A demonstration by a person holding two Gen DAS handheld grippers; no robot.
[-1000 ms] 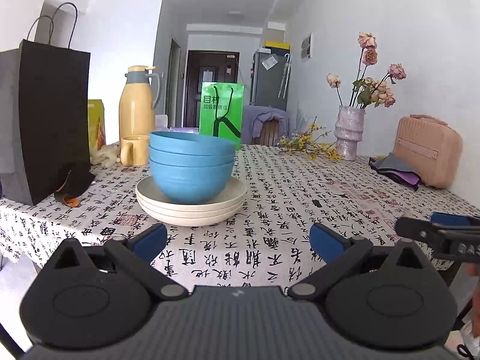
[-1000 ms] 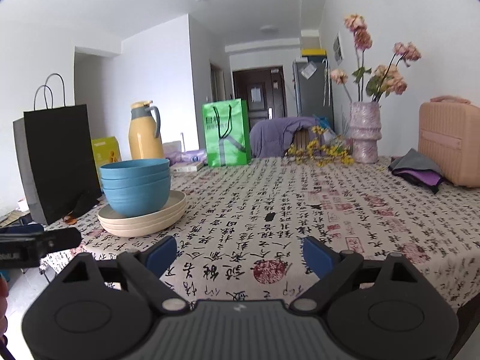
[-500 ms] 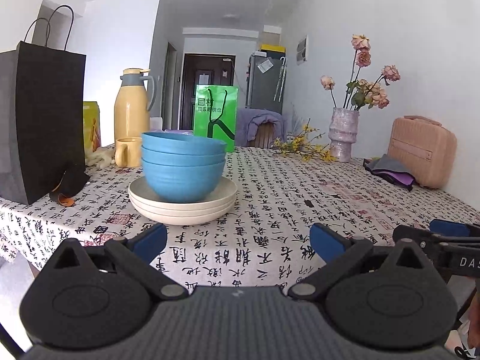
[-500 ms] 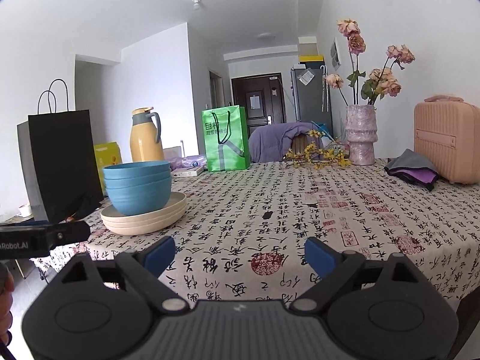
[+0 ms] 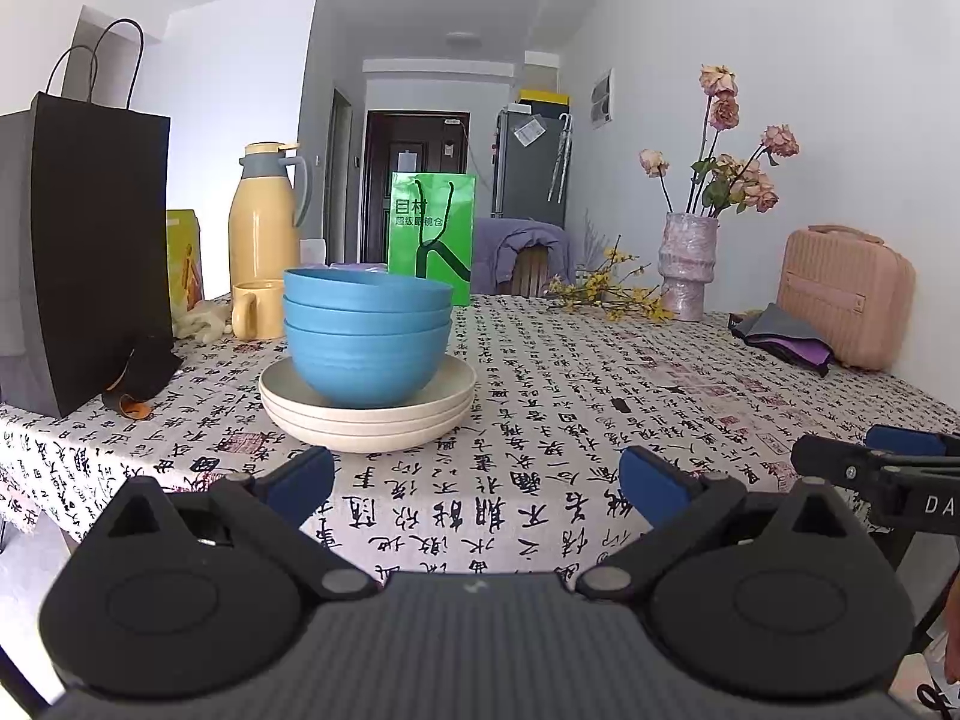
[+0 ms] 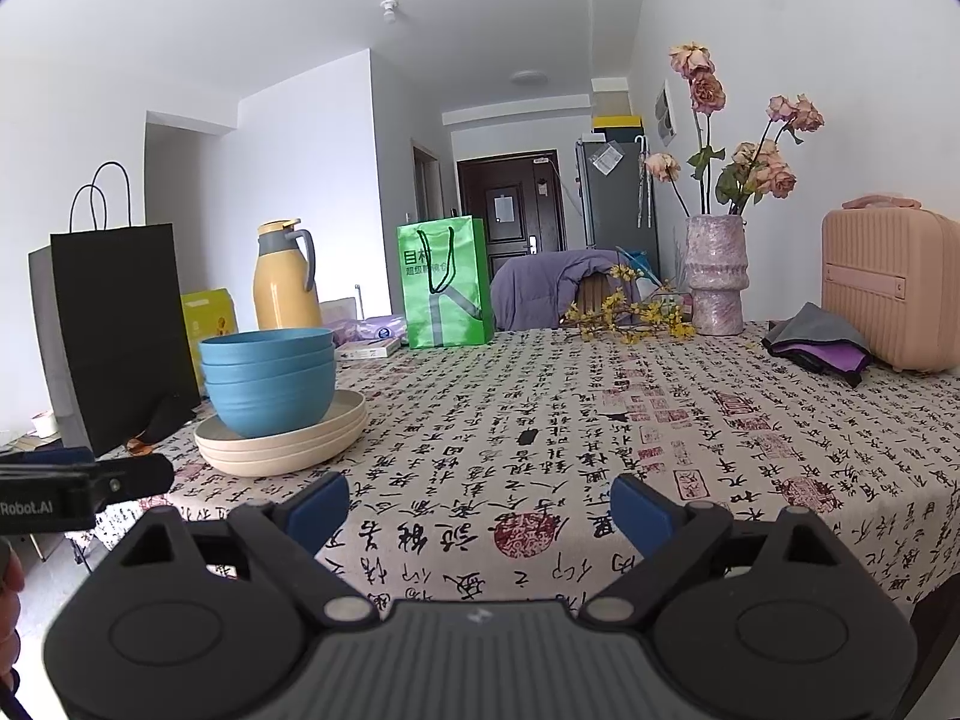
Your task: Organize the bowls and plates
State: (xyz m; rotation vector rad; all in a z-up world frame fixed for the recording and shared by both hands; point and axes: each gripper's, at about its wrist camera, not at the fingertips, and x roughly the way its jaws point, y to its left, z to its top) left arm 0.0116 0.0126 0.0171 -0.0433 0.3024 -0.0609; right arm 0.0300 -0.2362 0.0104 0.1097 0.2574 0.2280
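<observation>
Three nested blue bowls (image 5: 367,341) (image 6: 268,380) sit on a stack of three cream plates (image 5: 366,414) (image 6: 282,441) near the table's front left. My left gripper (image 5: 477,483) hovers open just in front of the stack, a little right of it, holding nothing. My right gripper (image 6: 480,507) is open and empty over the tablecloth (image 6: 570,420), with the stack well off to its left. Each gripper's side shows at the edge of the other's view.
A black paper bag (image 5: 78,252), yellow thermos (image 5: 264,222) and yellow mug (image 5: 255,311) stand left of and behind the stack. A green bag (image 5: 431,237), a vase of dried roses (image 5: 689,264), a folded cloth (image 5: 786,339) and a pink case (image 5: 843,294) line the far and right sides.
Both views have tilted and dropped lower toward the table edge; the bowl stack now looks closer to level with the cameras. Nothing was gripped or moved.
</observation>
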